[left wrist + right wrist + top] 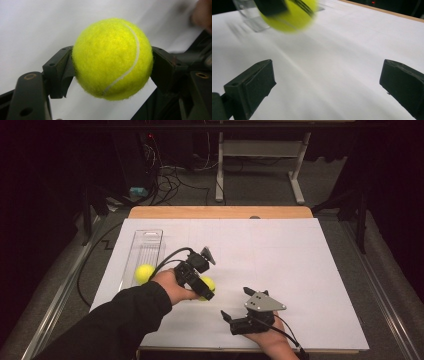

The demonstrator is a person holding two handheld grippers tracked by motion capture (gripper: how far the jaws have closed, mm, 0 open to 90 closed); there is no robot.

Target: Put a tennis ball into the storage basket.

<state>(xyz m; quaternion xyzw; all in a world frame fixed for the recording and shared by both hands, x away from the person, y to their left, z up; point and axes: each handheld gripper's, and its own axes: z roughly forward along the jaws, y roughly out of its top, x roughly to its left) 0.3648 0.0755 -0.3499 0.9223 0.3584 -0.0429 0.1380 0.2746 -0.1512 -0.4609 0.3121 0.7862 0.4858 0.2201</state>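
Note:
My left gripper (207, 289) is shut on a yellow tennis ball (207, 285), held just above the white table cover left of centre. In the left gripper view the ball (112, 58) sits squeezed between both black jaws. A second tennis ball (144, 273) lies in the near end of a clear plastic tray (145, 245). My right gripper (235, 312) stands open near the front edge, nothing between its jaws. In the right gripper view the held ball (290, 15) appears blurred at the top left, and the gripper (327, 82) has its jaws wide apart over bare white cover.
The white cover (280, 260) spreads over a wooden table (220, 212). Cables (170, 180) and a desk frame (260, 160) stand on the floor beyond the far edge. A black cable (90, 265) trails off the table's left side.

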